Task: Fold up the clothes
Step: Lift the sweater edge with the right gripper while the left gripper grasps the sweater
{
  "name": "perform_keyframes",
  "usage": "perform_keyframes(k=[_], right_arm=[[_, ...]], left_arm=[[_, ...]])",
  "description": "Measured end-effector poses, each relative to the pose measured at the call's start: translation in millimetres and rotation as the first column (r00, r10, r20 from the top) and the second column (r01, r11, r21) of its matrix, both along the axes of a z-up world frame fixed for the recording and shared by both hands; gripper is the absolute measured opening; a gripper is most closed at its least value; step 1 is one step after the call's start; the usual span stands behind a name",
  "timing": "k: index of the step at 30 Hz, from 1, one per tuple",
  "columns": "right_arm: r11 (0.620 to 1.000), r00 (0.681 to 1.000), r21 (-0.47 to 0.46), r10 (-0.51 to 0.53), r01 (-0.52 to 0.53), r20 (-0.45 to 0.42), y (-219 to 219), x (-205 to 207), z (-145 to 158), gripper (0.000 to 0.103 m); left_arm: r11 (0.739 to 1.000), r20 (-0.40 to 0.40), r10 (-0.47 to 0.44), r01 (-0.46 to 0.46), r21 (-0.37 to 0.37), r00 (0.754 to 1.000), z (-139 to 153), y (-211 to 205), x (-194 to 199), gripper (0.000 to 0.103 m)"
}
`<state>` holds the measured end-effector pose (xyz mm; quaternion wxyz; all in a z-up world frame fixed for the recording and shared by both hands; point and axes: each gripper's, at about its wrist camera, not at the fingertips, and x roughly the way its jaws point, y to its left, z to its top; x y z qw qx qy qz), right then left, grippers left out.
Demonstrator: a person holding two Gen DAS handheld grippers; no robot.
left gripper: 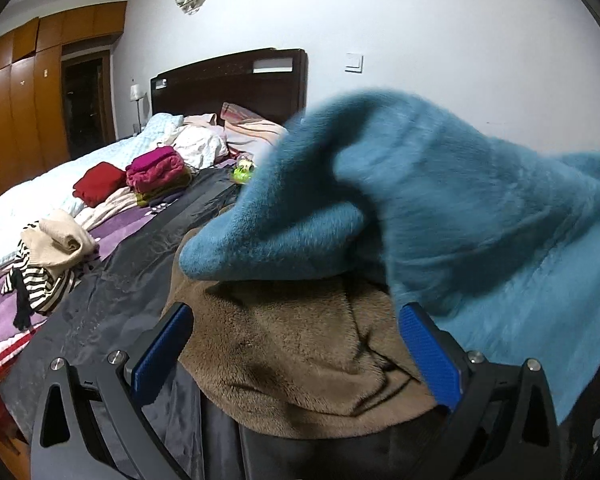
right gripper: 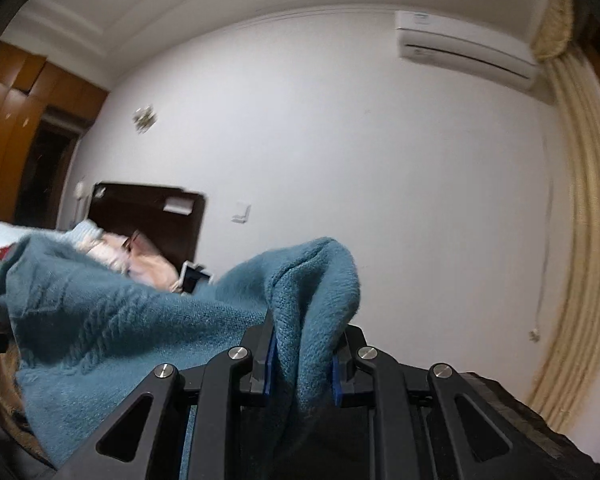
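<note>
A fluffy teal sweater (left gripper: 440, 200) hangs in the air across the right half of the left wrist view. My right gripper (right gripper: 308, 328) is shut on a bunched fold of the teal sweater (right gripper: 312, 292), held up and pointing level at the wall. My left gripper (left gripper: 296, 312) stands open, its blue pads (left gripper: 160, 356) wide apart. A brown fleece garment (left gripper: 300, 360) lies on the bed between and below them. The sweater drapes over the left gripper's right finger (left gripper: 428, 352); the pads press on nothing that I can see.
The bed carries a dark grey sheet (left gripper: 132, 272), a cream and striped heap (left gripper: 48, 264), a stack of folded red and magenta clothes (left gripper: 152, 176), pillows (left gripper: 244, 124) and a dark headboard (left gripper: 228, 84). A wooden wardrobe (left gripper: 16, 112) stands left. A curtain (right gripper: 580, 240) hangs right.
</note>
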<state>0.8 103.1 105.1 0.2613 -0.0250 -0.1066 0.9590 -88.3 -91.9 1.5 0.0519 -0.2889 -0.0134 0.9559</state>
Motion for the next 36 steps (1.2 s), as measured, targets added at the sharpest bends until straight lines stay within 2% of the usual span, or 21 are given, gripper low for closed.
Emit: perform_keyframes(k=[7, 11, 15, 19, 24, 29, 32, 35, 36], right_arm=[[0.997, 0.996, 0.019, -0.077, 0.078, -0.045, 32.5, 29.9, 6.9, 0.021], [0.991, 0.987, 0.024, -0.125, 0.128, -0.099, 42.8, 68.1, 11.3, 0.021], [0.989, 0.983, 0.043, -0.137, 0.143, -0.121, 39.9, 97.8, 8.3, 0.021], [0.980, 0.978, 0.106, -0.155, 0.171, -0.137, 28.1, 102.7, 4.1, 0.021], [0.974, 0.973, 0.126, -0.169, 0.189, -0.155, 24.1, 120.2, 1.6, 0.021], [0.979, 0.975, 0.088, -0.169, 0.183, -0.143, 38.1, 121.0, 2.2, 0.021], [0.982, 0.976, 0.060, -0.169, 0.178, -0.135, 47.6, 121.7, 1.4, 0.021], [0.982, 0.977, 0.052, -0.172, 0.180, -0.129, 52.7, 121.8, 0.3, 0.021], [0.983, 0.977, 0.049, -0.172, 0.179, -0.127, 54.4, 121.6, -0.1, 0.021]], left_arm=[[1.000, -0.026, -0.021, 0.021, 0.002, 0.999, 18.3, -3.6, 14.1, 0.103], [1.000, -0.050, -0.026, 0.027, 0.014, 0.998, 32.8, -7.1, 18.5, 0.103], [1.000, -0.097, -0.012, 0.012, 0.002, 0.995, 52.0, -4.5, 13.9, 0.103], [0.999, -0.109, -0.045, 0.043, -0.020, 0.993, 64.7, 11.7, -2.0, 0.103], [0.985, -0.031, -0.171, 0.171, 0.006, 0.985, 69.9, 48.1, -40.8, 0.103], [0.951, 0.093, -0.302, 0.292, 0.104, 0.949, 67.7, 82.7, -88.7, 0.103], [0.951, 0.184, -0.308, 0.302, 0.060, 0.933, 58.5, 117.2, -115.6, 0.103], [0.947, 0.232, -0.300, 0.319, -0.049, 0.925, 48.9, 148.5, -135.2, 0.102], [0.942, 0.249, -0.304, 0.329, -0.062, 0.919, 46.2, 154.6, -139.2, 0.099]])
